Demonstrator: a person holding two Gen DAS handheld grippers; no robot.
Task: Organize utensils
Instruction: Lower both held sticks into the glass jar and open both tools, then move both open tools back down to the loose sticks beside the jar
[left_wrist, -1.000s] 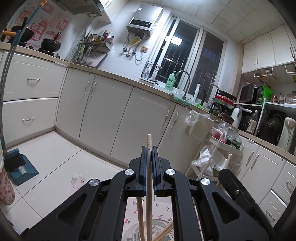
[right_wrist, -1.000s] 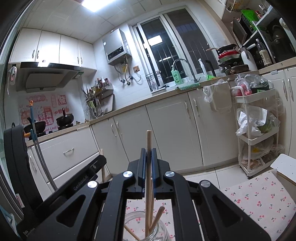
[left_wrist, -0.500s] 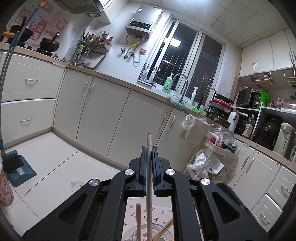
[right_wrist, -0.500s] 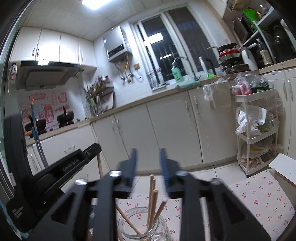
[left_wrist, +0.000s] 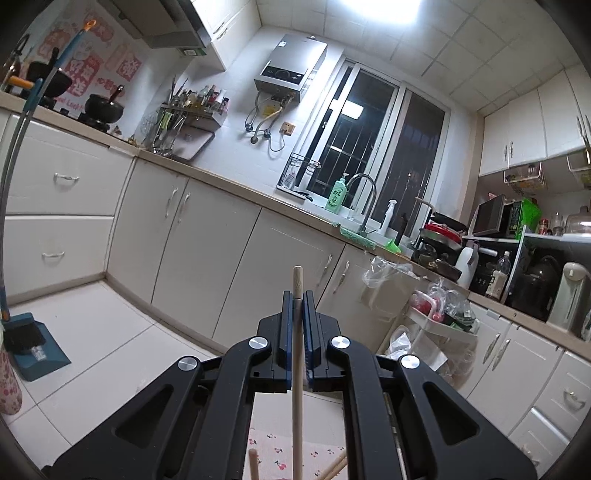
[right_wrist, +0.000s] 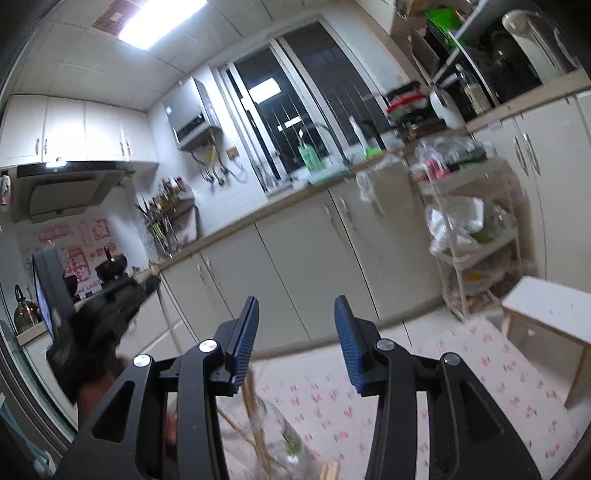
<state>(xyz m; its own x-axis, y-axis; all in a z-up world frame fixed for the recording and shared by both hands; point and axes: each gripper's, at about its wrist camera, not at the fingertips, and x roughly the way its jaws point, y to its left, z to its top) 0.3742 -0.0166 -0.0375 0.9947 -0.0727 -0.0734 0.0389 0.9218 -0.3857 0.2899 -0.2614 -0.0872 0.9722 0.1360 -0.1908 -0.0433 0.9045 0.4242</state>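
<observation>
Left wrist view looks along the left gripper (left_wrist: 297, 295), whose blue-padded jaws are pressed tight on a wooden chopstick (left_wrist: 297, 369). It stands upright between the pads, its rounded top poking above them and its shaft running down out of the bottom of the frame. Two more stick ends (left_wrist: 252, 463) show at the lower edge over a cherry-print cloth (left_wrist: 273, 448).

Right wrist view is motion-blurred. The right gripper (right_wrist: 295, 332) has its jaws spread wide with nothing between them. Just below its left pad a glass jar (right_wrist: 284, 443) sits on the cloth-covered counter (right_wrist: 424, 387); what look like several chopsticks (right_wrist: 255, 410) lean inside it. The left gripper appears there as a dark shape at left, still clamping its stick above the jar's side.
</observation>
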